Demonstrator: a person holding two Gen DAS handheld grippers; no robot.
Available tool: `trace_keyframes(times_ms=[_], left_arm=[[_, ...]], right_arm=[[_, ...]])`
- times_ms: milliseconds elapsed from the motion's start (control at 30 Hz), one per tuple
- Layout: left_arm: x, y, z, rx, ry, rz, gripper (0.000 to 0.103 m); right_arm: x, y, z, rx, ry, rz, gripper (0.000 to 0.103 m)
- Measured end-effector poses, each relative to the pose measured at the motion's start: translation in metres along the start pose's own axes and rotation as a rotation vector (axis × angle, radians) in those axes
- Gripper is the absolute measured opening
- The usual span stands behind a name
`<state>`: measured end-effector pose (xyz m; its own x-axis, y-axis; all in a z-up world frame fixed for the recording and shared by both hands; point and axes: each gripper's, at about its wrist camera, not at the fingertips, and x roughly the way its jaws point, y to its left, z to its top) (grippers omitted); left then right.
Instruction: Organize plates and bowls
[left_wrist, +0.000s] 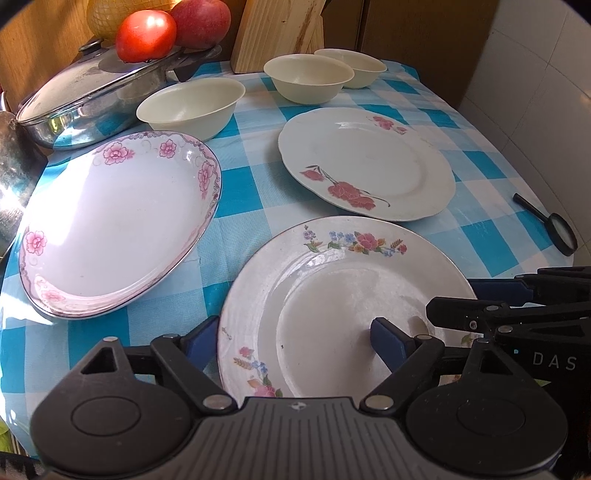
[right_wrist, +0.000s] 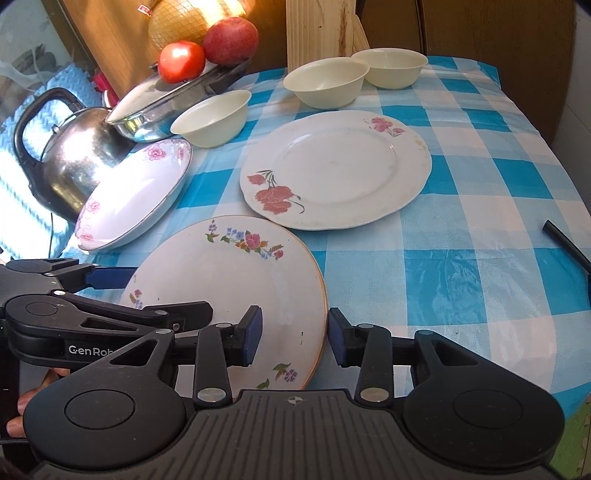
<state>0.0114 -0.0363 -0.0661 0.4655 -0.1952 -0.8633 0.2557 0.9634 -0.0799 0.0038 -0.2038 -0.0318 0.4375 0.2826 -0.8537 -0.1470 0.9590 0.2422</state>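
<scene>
A round plate with mixed flowers (left_wrist: 332, 288) (right_wrist: 221, 280) lies nearest on the blue checked tablecloth. My left gripper (left_wrist: 295, 341) is open and straddles its left rim, one pad outside the rim and one over the plate. My right gripper (right_wrist: 295, 338) straddles the right rim the same way, with a gap left between its pads and the plate. Behind it lie a red-rose plate (left_wrist: 365, 162) (right_wrist: 336, 170) and a pink-flowered oval dish (left_wrist: 118, 221) (right_wrist: 136, 192). Three cream bowls (left_wrist: 188, 110) (left_wrist: 308, 79) (left_wrist: 354, 66) stand further back.
A glass-lidded pan (left_wrist: 92, 99) with a tomato (left_wrist: 146, 35) and an apple on its lid sits at the back left. A steel kettle (right_wrist: 74, 158) stands beside the oval dish. A wooden block (left_wrist: 277, 33) is at the back. A magnifying glass (left_wrist: 554, 229) lies near the table's right edge.
</scene>
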Motion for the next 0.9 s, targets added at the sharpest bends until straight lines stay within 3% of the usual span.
trace_keyframes(times_ms=[167,233,367,433,900], left_arm=[[0.000,0.001,0.001,-0.001,0.002,-0.007,0.079],[0.000,0.006,0.005,-0.026,0.002,-0.021,0.075],[-0.002,0.020,0.012,-0.100,-0.002,-0.029,0.072],[-0.003,0.021,0.015,-0.112,-0.006,-0.036,0.072],[0.007,0.006,0.080,-0.042,-0.105,0.016,0.073]], right_arm=[[-0.001,-0.002,-0.001,0.007,0.000,0.004,0.050],[-0.001,-0.003,0.000,0.013,0.001,0.007,0.051],[-0.002,-0.003,0.004,0.008,-0.023,-0.053,0.068],[-0.003,-0.009,0.007,0.031,-0.032,-0.055,0.067],[-0.006,-0.037,0.057,0.093,-0.133,-0.164,0.082]])
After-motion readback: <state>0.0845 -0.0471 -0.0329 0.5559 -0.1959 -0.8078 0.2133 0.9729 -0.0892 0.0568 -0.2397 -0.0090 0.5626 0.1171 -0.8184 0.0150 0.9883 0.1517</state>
